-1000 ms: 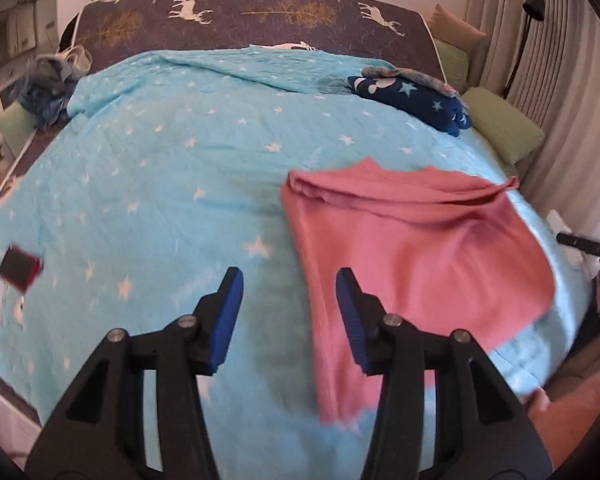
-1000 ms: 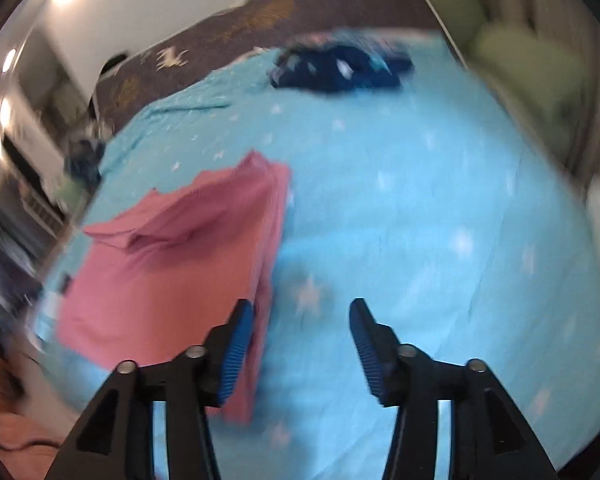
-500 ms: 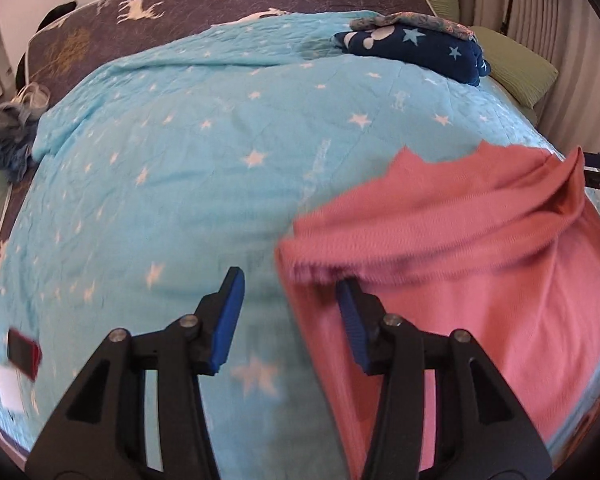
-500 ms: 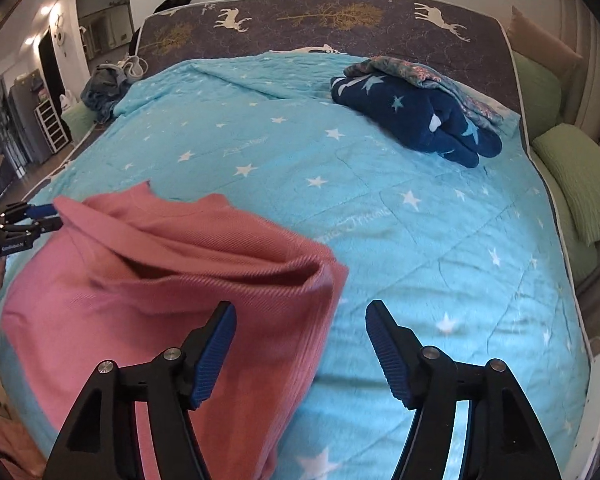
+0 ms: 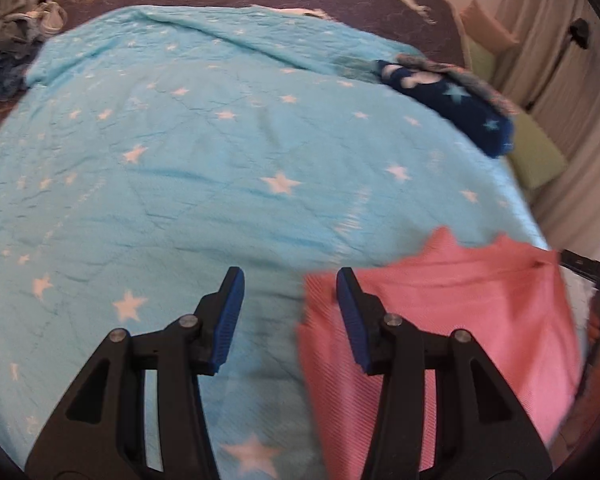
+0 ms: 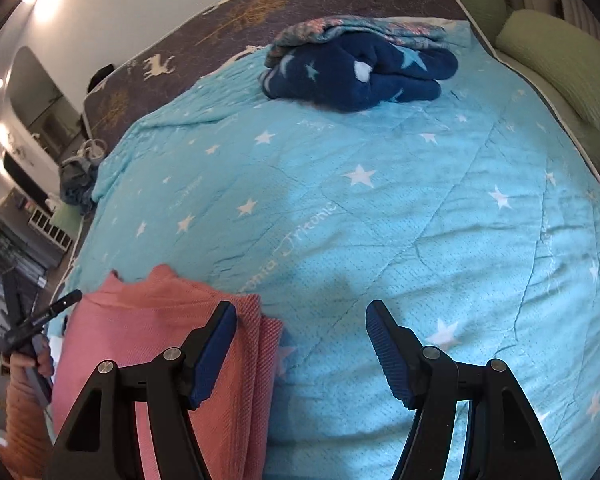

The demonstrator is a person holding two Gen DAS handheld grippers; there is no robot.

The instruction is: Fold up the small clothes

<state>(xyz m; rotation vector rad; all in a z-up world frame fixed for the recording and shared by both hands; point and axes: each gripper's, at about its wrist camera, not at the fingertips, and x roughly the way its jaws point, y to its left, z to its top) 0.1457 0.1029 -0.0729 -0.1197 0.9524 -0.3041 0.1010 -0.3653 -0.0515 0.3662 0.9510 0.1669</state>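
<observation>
Pink knit, a small garment (image 5: 480, 320), lies partly folded on the turquoise star-print quilt (image 5: 220, 160), filling the lower right of the left wrist view and the lower left of the right wrist view (image 6: 148, 340). The left gripper (image 5: 290, 304) hangs with its jaws apart and empty, its right finger over the garment's left edge, though contact cannot be told. The right gripper (image 6: 300, 344) is likewise spread wide and holds nothing, its left finger over the doubled right edge of the cloth. A dark blue starred blanket (image 6: 364, 72) sits well apart near the top of that view. The step in hand seems to be lining up for another fold. The next move likely calls for each gripper to lower onto its own side of the garment, pinch all the layers there, then carry the edge over evenly.
</observation>
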